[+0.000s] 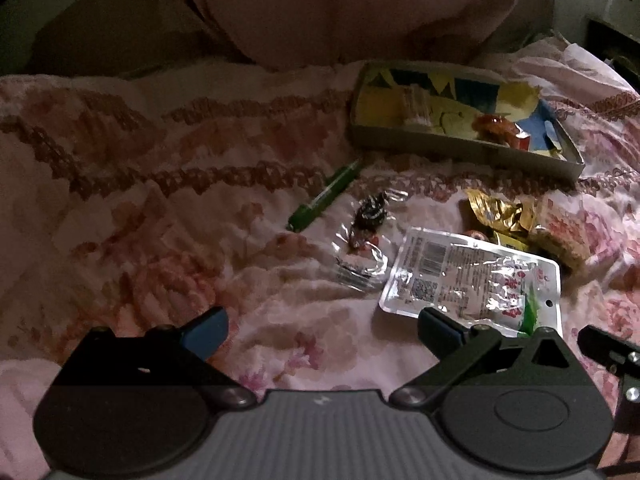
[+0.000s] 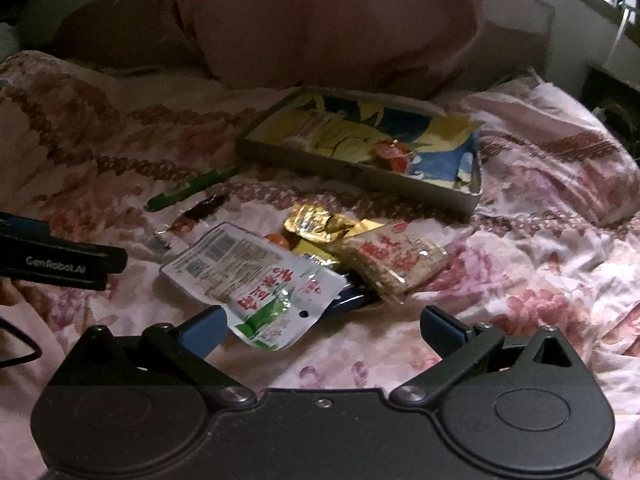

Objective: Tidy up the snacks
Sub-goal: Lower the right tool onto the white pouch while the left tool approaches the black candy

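Observation:
A shallow tin tray (image 1: 460, 148) (image 2: 352, 176) with a blue and yellow picture inside lies on the bed and holds an orange-red wrapped snack (image 1: 498, 126) (image 2: 394, 156) and a pale packet (image 1: 416, 106). In front of it lie loose snacks: a silver pouch (image 1: 468, 280) (image 2: 248, 272), a gold wrapper (image 1: 500, 212) (image 2: 320, 220), a rice cracker bar (image 1: 564, 236) (image 2: 390, 266) and a small clear wrapped candy (image 1: 362, 248). My left gripper (image 1: 320, 328) is open just short of the pouch. My right gripper (image 2: 320, 328) is open, its left finger (image 2: 200, 334) beside the pouch's corner.
A green pen (image 1: 324, 200) (image 2: 190, 188) lies left of the snacks. The floral pink bedcover (image 1: 160, 200) is soft and rumpled. A big pink pillow (image 1: 340, 12) rises behind the tray. The left gripper's body (image 2: 56, 264) shows at the right wrist view's left edge.

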`<move>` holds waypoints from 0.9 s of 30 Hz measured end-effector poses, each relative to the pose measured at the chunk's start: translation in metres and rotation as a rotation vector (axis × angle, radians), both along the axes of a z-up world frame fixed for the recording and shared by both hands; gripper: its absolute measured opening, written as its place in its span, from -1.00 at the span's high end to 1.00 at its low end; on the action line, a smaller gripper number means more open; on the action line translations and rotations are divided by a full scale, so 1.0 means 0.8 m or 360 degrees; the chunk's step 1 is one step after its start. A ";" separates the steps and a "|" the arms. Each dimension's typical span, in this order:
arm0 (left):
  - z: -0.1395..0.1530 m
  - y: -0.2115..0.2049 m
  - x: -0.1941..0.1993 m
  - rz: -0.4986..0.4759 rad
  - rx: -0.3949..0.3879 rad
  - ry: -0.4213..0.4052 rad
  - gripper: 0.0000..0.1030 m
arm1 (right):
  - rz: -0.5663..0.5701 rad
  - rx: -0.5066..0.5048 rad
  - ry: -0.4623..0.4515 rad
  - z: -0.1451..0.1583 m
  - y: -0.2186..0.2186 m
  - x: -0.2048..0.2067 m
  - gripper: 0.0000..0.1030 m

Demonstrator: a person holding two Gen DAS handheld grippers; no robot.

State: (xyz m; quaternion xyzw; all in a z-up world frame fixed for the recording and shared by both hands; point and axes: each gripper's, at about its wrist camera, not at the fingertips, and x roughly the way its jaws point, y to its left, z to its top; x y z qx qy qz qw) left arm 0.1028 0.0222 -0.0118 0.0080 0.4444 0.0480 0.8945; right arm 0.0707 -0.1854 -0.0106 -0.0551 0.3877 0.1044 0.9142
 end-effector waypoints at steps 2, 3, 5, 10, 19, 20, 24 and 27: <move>-0.004 0.003 0.006 0.0004 -0.0020 0.0036 -0.99 | 0.0027 0.0020 0.0037 -0.002 0.001 0.005 -0.99; -0.005 0.004 0.010 0.0011 -0.0027 0.0052 -0.99 | 0.0039 0.0026 0.0050 -0.003 0.002 0.008 -0.99; -0.009 0.005 0.015 0.0024 -0.0039 0.0076 -0.99 | 0.0068 0.0027 0.0064 -0.005 0.004 0.013 -0.99; -0.014 0.010 0.027 0.0040 -0.0078 0.0131 -0.99 | 0.0159 -0.0059 0.0055 -0.010 0.013 0.026 -0.99; -0.022 0.018 0.049 0.0050 -0.0131 0.0218 -0.99 | 0.0484 -0.0331 -0.0061 -0.026 0.040 0.037 -0.99; -0.023 0.018 0.052 0.0053 -0.0138 0.0224 -0.99 | 0.0513 -0.0338 -0.0071 -0.028 0.042 0.039 -0.99; -0.029 0.022 0.064 0.0065 -0.0182 0.0236 -0.99 | 0.0520 -0.0316 -0.0087 -0.034 0.048 0.051 -0.99; -0.031 0.025 0.074 0.0068 -0.0180 0.0239 -0.99 | 0.0527 -0.0272 -0.0056 -0.040 0.049 0.060 -0.99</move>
